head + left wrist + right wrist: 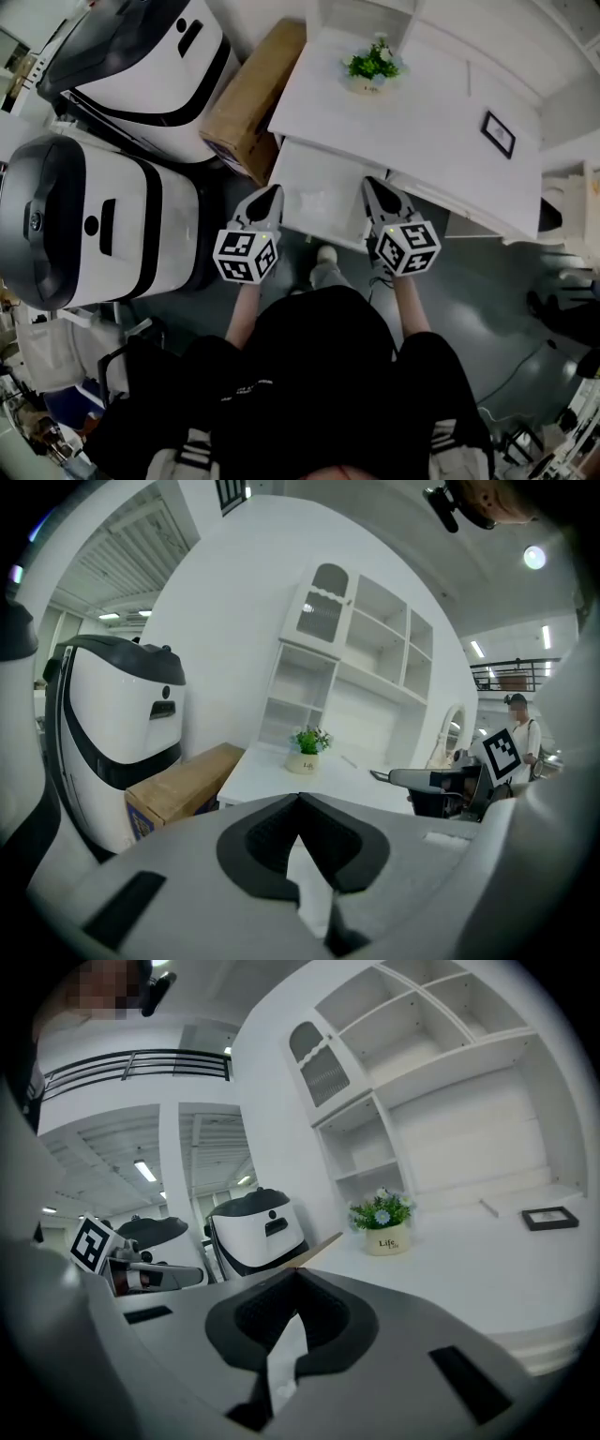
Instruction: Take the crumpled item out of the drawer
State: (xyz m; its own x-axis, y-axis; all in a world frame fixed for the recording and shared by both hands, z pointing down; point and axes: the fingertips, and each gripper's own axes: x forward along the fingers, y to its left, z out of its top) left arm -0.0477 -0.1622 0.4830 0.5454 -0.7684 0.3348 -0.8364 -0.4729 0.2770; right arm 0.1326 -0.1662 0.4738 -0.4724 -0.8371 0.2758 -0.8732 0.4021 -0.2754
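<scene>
An open white drawer (298,169) juts from the front of the white desk (422,122). Inside it lies a pale crumpled item (314,201), faint against the white bottom. My left gripper (268,200) hovers over the drawer's left side with its jaws shut and nothing in them. My right gripper (379,194) sits over the drawer's right edge, also shut and empty. In the left gripper view the left gripper (300,798) has its jaw tips meeting, pointing level across the desk. The right gripper view shows the right gripper (295,1270) the same way.
A potted plant (373,64) and a small picture frame (498,133) stand on the desk. A cardboard box (251,98) lies beside the desk's left end. Two large white and black machines (89,220) (141,52) fill the left. White shelves (361,658) rise behind the desk.
</scene>
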